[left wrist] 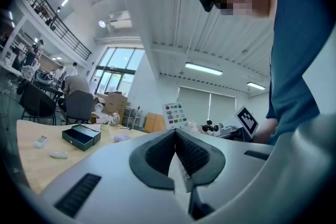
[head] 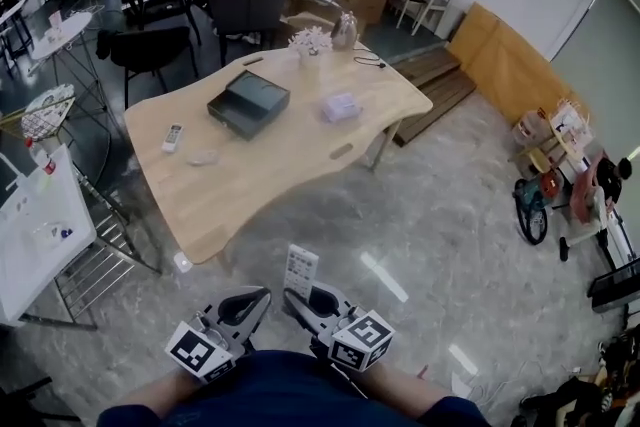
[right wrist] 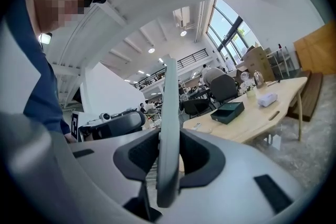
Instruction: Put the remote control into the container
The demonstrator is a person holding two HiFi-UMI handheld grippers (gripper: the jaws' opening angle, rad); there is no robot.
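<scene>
— Where is the remote control (head: 300, 272)?
— It stands upright, pinched edge-on between the pads of the right gripper (head: 304, 299), well away from the wooden table (head: 270, 180).
— And the container (head: 248, 102)?
— It is a dark open box, out on that table.
— And the left gripper (head: 247, 307)?
— Its jaws are together, with nothing between them.

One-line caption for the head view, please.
Short of the wooden table, the right gripper holds a white remote control; the dark container sits on the tabletop.
</scene>
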